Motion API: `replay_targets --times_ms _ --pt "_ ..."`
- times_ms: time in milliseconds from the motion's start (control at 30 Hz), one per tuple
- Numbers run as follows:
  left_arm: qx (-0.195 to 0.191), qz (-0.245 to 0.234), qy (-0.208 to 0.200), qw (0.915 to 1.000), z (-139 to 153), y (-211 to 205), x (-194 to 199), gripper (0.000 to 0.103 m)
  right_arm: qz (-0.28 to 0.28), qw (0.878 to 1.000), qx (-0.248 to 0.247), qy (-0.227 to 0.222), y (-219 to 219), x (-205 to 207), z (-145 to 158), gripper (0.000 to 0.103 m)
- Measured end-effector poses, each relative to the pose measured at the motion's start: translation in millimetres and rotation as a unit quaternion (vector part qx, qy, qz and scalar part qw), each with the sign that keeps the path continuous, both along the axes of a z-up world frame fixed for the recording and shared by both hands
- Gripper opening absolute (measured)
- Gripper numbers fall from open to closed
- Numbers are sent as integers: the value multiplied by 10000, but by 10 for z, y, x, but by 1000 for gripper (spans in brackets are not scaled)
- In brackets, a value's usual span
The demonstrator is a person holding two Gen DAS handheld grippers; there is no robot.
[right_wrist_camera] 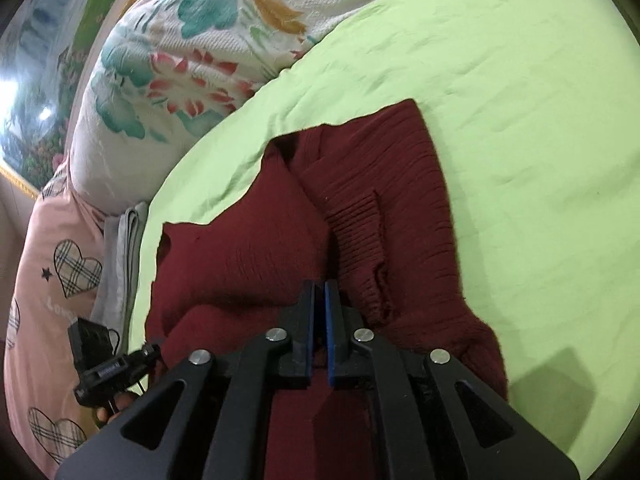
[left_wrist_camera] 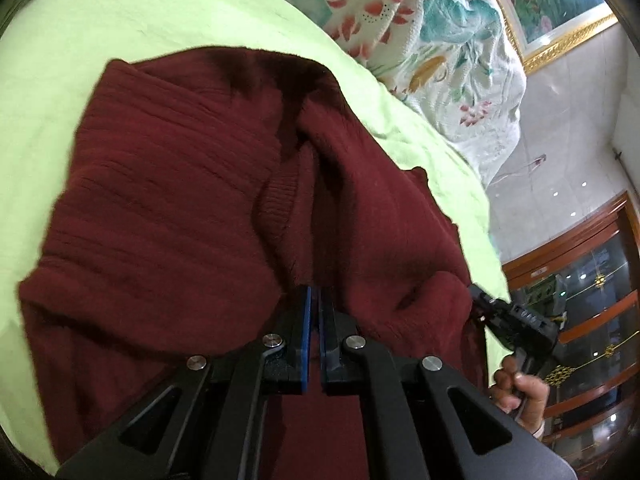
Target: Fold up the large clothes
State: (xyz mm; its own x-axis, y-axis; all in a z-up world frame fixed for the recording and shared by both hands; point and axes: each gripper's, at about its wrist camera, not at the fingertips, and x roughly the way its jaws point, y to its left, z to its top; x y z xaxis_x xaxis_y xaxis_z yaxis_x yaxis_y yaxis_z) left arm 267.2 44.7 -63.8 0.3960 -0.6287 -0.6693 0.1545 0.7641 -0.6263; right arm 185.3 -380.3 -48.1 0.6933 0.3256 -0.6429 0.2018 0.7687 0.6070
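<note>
Two hand-held grippers angle downward over a dark red knit sweater (left_wrist_camera: pixel 168 200) that lies bunched on a light green bedsheet (left_wrist_camera: pixel 60 60). In the left wrist view the left gripper (left_wrist_camera: pixel 315 300) enters from the bottom centre of the frame, its blue-lined fingers (left_wrist_camera: pixel 306 332) pressed together with only a thin slit between them; the tips sit against the red knit, with a fold of it rising just ahead, though whether any cloth is caught between the pads cannot be told. At the lower right of that frame a person's hand (left_wrist_camera: pixel 520 392) grips the handle of the right gripper (left_wrist_camera: pixel 480 300), whose black tip meets the sweater's right edge. In the right wrist view the right gripper (right_wrist_camera: pixel 320 296) also comes in from the bottom centre, jaws all but closed, a narrow gap showing dark red behind it; here too a pinch on the cloth cannot be confirmed. The left gripper (right_wrist_camera: pixel 154 350) shows at the lower left of this frame, touching the sweater's left edge, with fingers of the other hand (right_wrist_camera: pixel 112 408) below it. The sweater's long axis runs from the bottom centre toward the upper right in the right wrist view, a ribbed band (right_wrist_camera: pixel 360 232) lying along its middle. A floral quilt (right_wrist_camera: pixel 180 60) is heaped at the upper left, beside a pink pillow with plaid hearts (right_wrist_camera: pixel 52 272); a gold-framed picture (left_wrist_camera: pixel 560 8) hangs at the upper right of the left wrist view.
</note>
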Motion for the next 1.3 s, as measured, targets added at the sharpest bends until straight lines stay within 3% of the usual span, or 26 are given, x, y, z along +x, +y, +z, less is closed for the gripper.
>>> replay_targets --times_ms 67,133,233,300,400,467,533,633,700,800,1000,1100,1200,1300 --pt "75 27 -197 9998 156 6 -52 0 -141 9995 -183 -195 -7 -84 162 7" --pt "-97 -49 -477 9988 366 -22 -116 0 -107 9983 -287 -501 53 -146 341 7" --pt "-333 -350 -701 9964 523 -220 -138 1 407 9961 -177 -757 282 -122 448 8" --pt "-277 -563 -680 9957 496 -408 -110 4 812 9946 -103 -634 519 -17 373 8" --pt "136 -768 -408 9961 297 -638 -29 7 1241 9919 -112 -250 820 147 137 8" --pt "431 -717 -214 9963 160 -645 16 6 1514 9884 -11 103 976 235 -88 9" --pt "709 -553 -63 9959 21 -554 59 3 1755 9837 30 379 1114 270 -300 17" --pt "417 -400 99 9983 -43 -333 35 0 1931 9804 -30 397 1225 209 -408 17" --pt "603 -261 -49 9978 60 -257 -59 1 1870 9820 14 281 1190 118 -336 22" --pt "792 -158 -224 9965 180 -155 -241 6 1674 9859 -73 14 1077 -104 -175 39" --pt "863 125 -453 9952 338 75 -818 19 1094 9935 -181 -269 725 -689 -4 40" --pt "1070 317 -439 9928 334 227 -1126 34 758 9961 -347 -273 578 -999 -6 41" --pt "1245 488 -443 9900 287 415 -1447 47 406 9975 -485 -318 402 -1308 -7 51" --pt "1251 675 -376 9891 226 655 -1691 50 18 9975 -610 -348 237 -1586 -23 58"
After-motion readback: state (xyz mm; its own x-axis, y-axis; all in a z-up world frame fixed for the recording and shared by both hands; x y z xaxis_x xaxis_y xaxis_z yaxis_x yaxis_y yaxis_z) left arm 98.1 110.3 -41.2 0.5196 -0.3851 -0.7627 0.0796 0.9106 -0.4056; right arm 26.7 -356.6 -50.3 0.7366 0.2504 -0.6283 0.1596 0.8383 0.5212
